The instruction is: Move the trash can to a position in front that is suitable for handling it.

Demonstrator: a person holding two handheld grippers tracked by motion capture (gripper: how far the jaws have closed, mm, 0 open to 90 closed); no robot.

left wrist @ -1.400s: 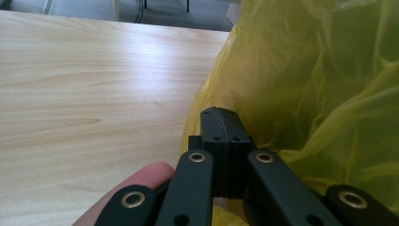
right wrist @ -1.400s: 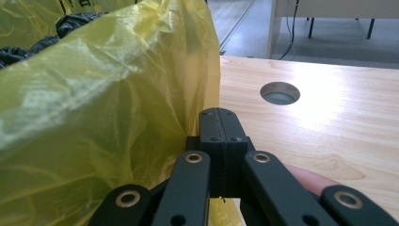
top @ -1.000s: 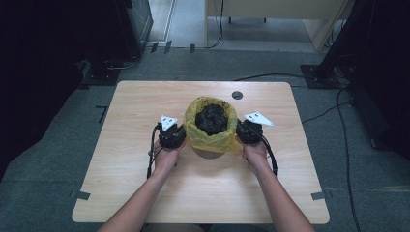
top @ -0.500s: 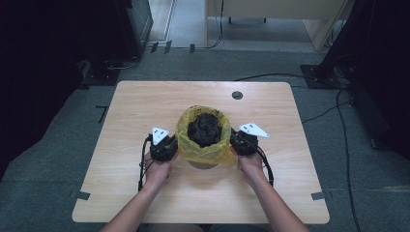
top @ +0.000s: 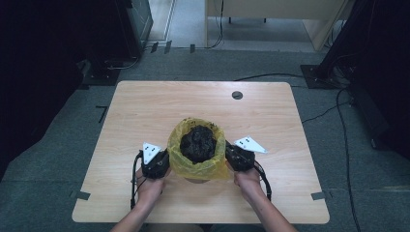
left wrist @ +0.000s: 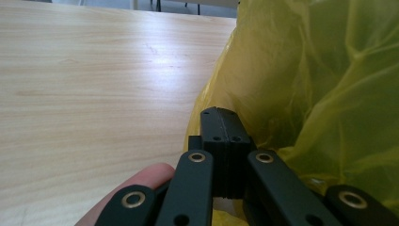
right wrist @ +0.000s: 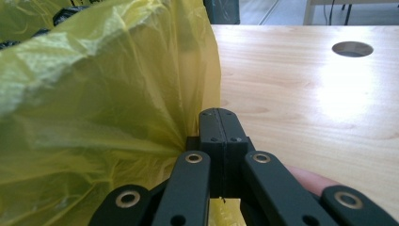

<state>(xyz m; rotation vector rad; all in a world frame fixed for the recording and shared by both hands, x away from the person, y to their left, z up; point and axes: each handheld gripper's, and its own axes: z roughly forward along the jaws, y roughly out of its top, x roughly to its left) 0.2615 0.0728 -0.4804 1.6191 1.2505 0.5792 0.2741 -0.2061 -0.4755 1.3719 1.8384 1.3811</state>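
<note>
Gripping the plastic at lower centre-left of the high view, the left hand-held gripper (top: 164, 161) sits against the left side of the yellow bag (top: 197, 162). In the left gripper view its jaws are pressed flat together with the bag's film gathered right beside them; whether a fold is actually caught between the pads is hard to see there, but it looks pinched. A fingertip (left wrist: 141, 181) shows at the bottom of that view, and pale wood of the desk (top: 145, 111) spreads across the frame's left half.

At the middle of the high view the yellow bag stands on the desk, slightly below centre, its mouth open upward and a dark lumpy mass (top: 197, 143) lying inside.

To the right of the bag, the right hand-held gripper (top: 230, 158) touches the bag's right side. In the right gripper view its jaws are clamped tight together where the film bunches into creases. A round hole (top: 237, 95) in the desk lies at upper right, well apart from the bag.
</note>
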